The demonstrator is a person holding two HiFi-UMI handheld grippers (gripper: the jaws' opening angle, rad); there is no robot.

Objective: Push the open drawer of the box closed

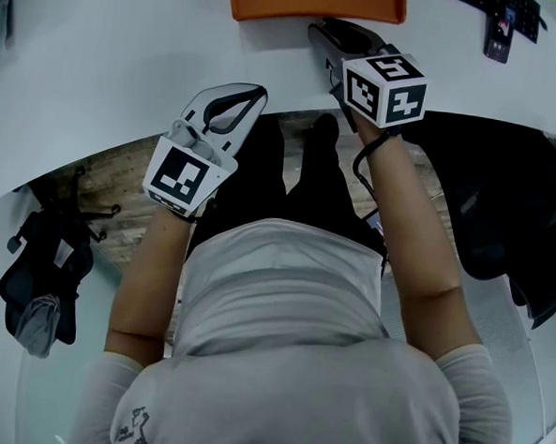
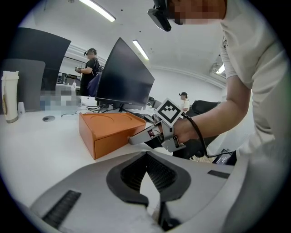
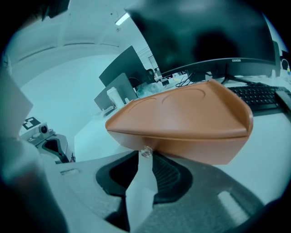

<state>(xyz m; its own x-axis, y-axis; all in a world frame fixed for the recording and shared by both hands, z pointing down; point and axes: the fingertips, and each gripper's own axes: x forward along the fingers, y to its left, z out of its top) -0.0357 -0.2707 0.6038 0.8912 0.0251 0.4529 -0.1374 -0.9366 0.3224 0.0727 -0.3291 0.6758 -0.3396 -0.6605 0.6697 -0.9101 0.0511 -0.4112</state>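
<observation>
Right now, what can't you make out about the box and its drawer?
- Head view: the orange box is cut off by the top edge, and the drawer front is not visible.
- Left gripper view: the right gripper covers the knob. The drawer seam is too small to judge whether it is flush.
- Right gripper view: the clear knob sits at the tips of the fingers, contact unclear. The drawer front is shadowed under the box's top.
- All views: the box's back is hidden.
</observation>
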